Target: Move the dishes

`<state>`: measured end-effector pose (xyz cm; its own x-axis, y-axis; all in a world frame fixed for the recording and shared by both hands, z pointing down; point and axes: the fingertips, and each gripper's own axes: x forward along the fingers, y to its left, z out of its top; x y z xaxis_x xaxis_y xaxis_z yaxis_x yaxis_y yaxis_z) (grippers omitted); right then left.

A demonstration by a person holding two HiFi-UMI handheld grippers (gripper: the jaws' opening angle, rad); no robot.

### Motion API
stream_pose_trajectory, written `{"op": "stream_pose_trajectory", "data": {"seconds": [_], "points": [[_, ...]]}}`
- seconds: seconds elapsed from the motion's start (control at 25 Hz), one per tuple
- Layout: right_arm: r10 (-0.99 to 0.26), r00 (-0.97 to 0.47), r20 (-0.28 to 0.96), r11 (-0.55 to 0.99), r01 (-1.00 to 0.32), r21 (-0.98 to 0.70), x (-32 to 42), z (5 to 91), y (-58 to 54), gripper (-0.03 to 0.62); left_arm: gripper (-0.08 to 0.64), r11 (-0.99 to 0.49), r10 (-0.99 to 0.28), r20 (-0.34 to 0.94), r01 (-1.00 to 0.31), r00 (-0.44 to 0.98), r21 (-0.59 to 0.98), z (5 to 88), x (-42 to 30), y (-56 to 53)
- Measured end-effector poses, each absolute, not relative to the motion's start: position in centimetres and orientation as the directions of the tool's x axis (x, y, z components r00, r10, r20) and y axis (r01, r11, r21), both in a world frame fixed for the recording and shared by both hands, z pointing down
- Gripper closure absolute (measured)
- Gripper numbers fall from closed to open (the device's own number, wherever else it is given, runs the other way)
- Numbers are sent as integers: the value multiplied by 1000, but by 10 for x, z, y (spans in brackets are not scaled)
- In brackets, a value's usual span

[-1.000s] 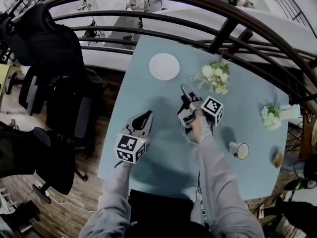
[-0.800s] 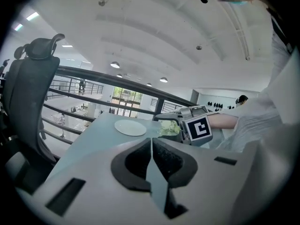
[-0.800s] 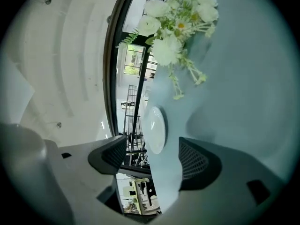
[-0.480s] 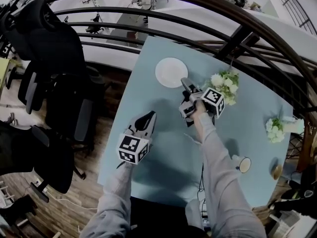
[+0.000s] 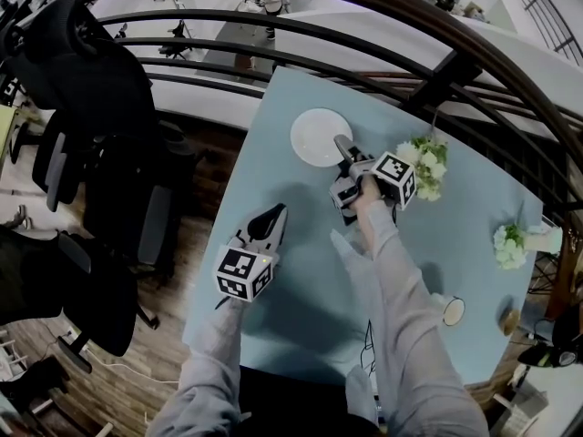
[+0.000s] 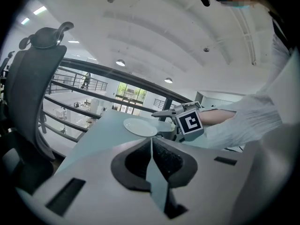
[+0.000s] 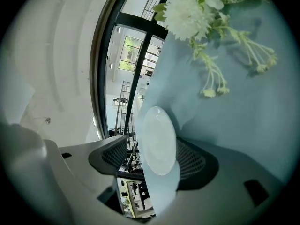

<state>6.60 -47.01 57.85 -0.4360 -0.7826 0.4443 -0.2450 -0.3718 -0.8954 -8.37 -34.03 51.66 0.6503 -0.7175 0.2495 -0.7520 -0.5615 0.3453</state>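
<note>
Blue table (image 5: 291, 285) stood beside a railing (image 5: 364, 36). Left gripper (image 5: 271, 215) hovered nearest, jaws together, empty. Right gripper (image 5: 342, 146) reached farther, jaws apart though just narrowed slightly. Plate (image 5: 319, 135) lay flat just ahead between them, ungripped. Flowers (image 5: 426, 167) lay rightward.

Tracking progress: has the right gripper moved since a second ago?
Yes. The right gripper moved toward the white plate, reaching its rim; its jaws, just closed slightly, stand apart, plate lined up between, ungripped.
</note>
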Motion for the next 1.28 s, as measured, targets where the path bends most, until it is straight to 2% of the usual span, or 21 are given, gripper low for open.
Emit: {"op": "stream_pose_trajectory", "data": {"seconds": [0.24,0.28,0.36,0.64,0.84,1.04,1.28], "points": [[-767,-431,475,-405,-250,-880,64,588,-473,328,536,-557,-714,254,-749,653,359,521,-87,-342],[-754,-427,499,-430,-253,-867,65,593,-470,381,537,-555,-714,257,-750,652,360,522,-87,-342],[-737,-411,537,-469,-262,-843,68,603,-466,557,537,-554,-714,261,-752,650,359,523,-88,-341],[-778,-389,493,-449,-206,-870,72,603,-464,565,537,-541,-721,277,-766,635,346,524,-93,-335],[-876,-350,333,-293,-166,-942,74,588,-455,575,536,-556,-721,259,-759,643,337,511,-97,-322],[-891,-347,294,-247,-172,-954,80,576,-422,575,537,-564,-724,246,-758,644,327,495,-100,-315],[-948,-268,170,-150,-93,-984,99,534,-367,574,537,-569,-709,237,-737,664,363,481,-97,-287]]}}
